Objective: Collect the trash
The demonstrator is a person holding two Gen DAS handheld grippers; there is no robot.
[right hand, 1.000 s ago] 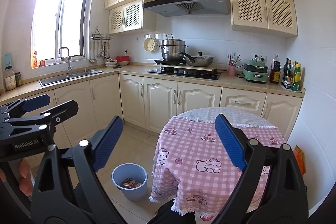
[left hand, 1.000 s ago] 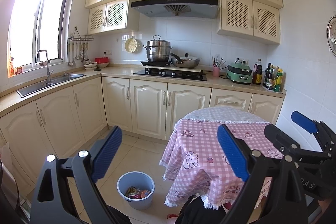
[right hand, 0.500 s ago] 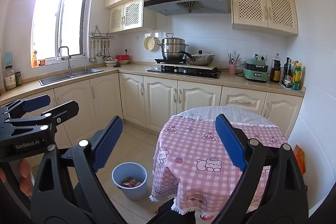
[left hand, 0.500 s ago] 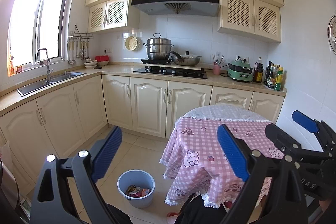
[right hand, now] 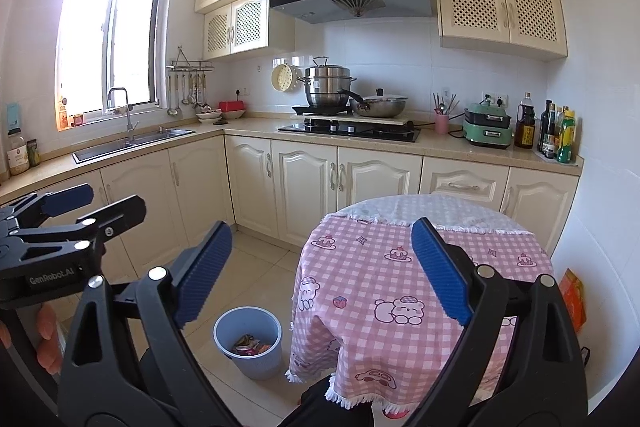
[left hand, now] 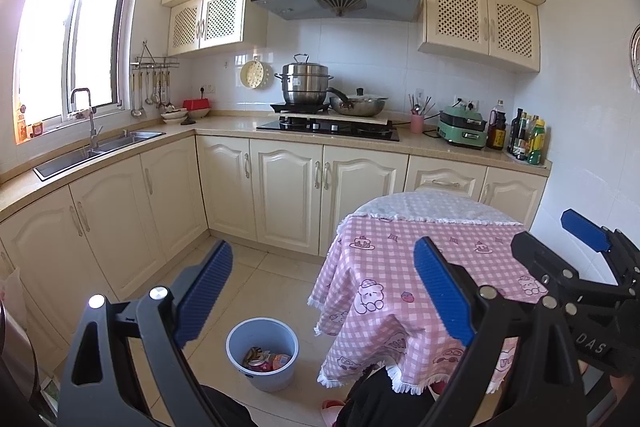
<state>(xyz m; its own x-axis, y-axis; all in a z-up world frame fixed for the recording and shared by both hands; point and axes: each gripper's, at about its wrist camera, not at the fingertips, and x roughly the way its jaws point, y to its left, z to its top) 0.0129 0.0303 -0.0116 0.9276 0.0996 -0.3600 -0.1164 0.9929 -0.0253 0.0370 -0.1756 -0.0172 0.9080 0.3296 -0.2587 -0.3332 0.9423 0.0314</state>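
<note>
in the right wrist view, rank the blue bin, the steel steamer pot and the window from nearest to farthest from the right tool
1. Blue plastic trash bin: on the floor, low and left of the right tool, beside the pink checked table.
2. Stacked steel steamer pot: on the hob, straight ahead.
3. Window: far left, above the sink.
</note>
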